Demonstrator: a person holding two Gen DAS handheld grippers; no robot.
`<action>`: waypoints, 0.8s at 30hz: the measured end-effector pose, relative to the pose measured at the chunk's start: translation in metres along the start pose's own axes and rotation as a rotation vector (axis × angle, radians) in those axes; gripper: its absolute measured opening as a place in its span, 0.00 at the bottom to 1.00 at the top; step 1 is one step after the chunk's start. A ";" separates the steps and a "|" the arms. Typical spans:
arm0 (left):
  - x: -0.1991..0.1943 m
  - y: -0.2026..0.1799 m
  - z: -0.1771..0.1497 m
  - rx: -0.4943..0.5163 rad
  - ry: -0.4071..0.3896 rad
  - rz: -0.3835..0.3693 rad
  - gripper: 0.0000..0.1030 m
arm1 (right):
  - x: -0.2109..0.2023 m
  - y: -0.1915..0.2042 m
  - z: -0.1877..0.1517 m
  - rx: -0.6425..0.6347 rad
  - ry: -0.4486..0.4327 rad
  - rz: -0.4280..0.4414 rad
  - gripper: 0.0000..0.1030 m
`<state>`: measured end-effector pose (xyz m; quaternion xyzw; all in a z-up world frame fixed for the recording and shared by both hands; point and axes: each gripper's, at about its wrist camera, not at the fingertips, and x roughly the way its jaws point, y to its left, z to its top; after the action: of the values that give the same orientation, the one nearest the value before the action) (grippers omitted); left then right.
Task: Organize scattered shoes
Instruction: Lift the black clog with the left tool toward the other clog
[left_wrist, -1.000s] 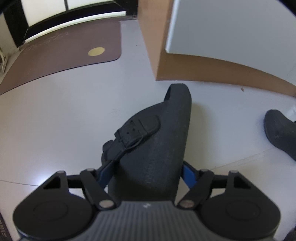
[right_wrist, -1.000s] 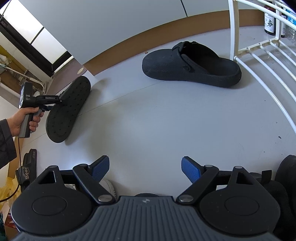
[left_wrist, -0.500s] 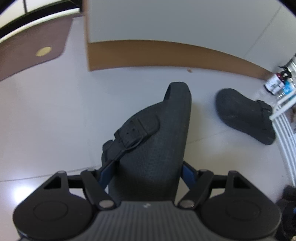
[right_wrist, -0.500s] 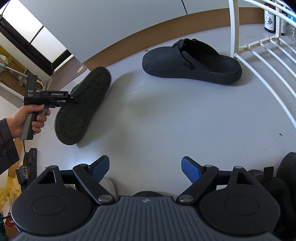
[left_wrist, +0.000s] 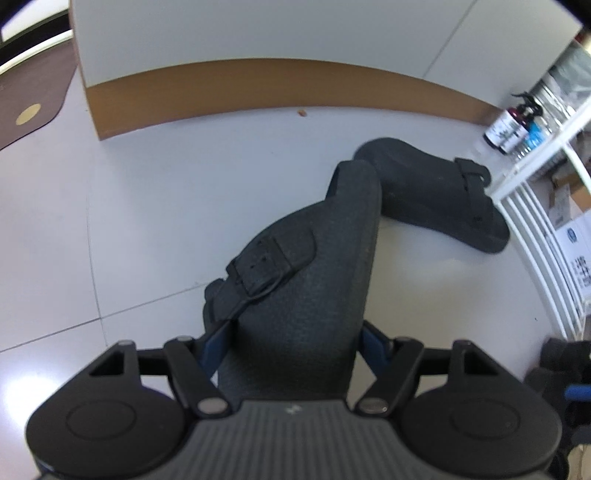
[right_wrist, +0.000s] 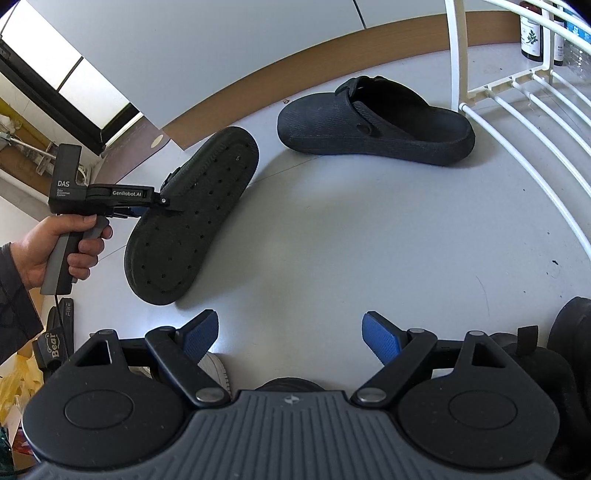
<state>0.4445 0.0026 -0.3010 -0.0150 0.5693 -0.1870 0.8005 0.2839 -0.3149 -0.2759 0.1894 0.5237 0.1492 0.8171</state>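
Midway: left hand-held gripper (left_wrist: 291, 336) tightening on black clog (left_wrist: 306, 280), mate (right_wrist: 376, 122) on floor upper right; right hand-held gripper (right_wrist: 290, 332) wide, empty.

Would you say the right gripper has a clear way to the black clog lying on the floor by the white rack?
Probably yes: the right gripper is open and empty, with bare floor up to the clog; the held clog hangs off to the side.

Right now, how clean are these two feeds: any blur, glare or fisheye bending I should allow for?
Left wrist view: soft with motion blur, worst at the shelf on the right; the baseboard bows upward. Right wrist view: sharp, the sole holes of the held clog show crisply; a bright glare patch on the floor sits near the right gripper; the white rack bars curve strongly.
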 end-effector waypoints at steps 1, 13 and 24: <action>0.001 0.000 0.000 0.003 0.009 -0.009 0.73 | -0.001 0.000 0.000 0.000 -0.001 0.000 0.86; -0.022 -0.004 -0.004 -0.040 -0.013 -0.110 0.73 | 0.003 0.011 0.002 0.029 -0.018 0.029 0.86; -0.064 -0.002 -0.033 -0.109 -0.067 -0.156 0.73 | 0.009 0.046 0.000 0.033 -0.034 0.069 0.86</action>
<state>0.3956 0.0269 -0.2545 -0.1090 0.5488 -0.2167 0.8000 0.2854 -0.2707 -0.2617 0.2234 0.5054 0.1653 0.8169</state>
